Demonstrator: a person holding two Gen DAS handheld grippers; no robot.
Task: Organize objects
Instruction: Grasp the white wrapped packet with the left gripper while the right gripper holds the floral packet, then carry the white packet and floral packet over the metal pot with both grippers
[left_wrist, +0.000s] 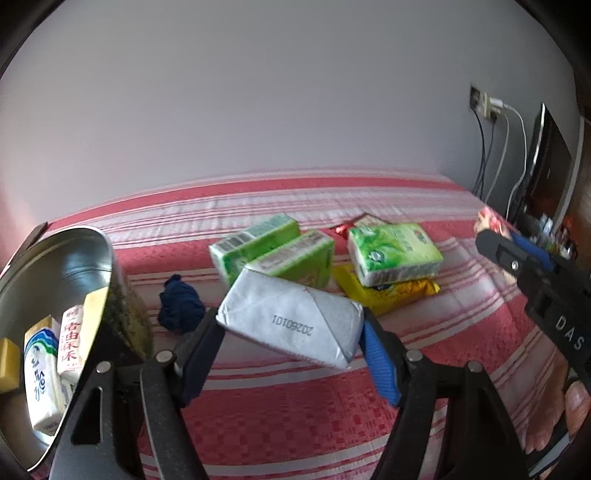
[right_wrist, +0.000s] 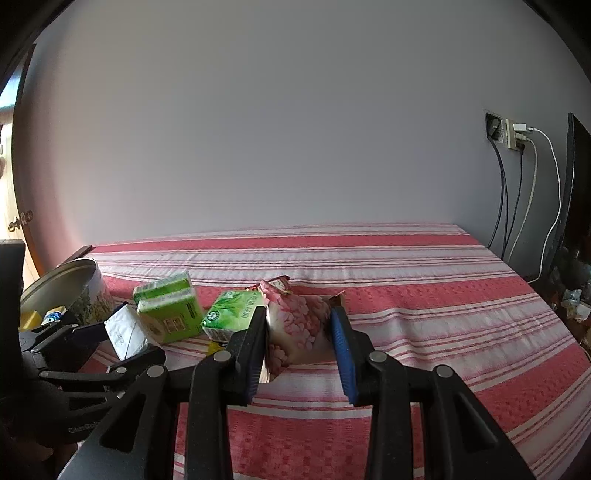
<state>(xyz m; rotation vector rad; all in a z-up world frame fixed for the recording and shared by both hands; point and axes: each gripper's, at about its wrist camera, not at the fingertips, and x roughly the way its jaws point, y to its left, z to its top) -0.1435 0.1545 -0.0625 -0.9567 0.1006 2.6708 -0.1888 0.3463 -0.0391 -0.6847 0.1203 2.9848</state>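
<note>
White packet is clamped in my left fingers near the tin; my right fingers grip the pink bag.

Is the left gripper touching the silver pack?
Touching. The left wrist view shows the left gripper with a finger pressed against each end of the silver pack, held clear of the bedspread.

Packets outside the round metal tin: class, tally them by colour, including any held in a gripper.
Green paper-wrapped packs: 3
Silver-white foil brick, left gripper: 1
Yellow crinkly packet: 1
Pink floral bag, right gripper: 1
Red shiny wrapper, mostly hidden: 1
Total: 7
</note>
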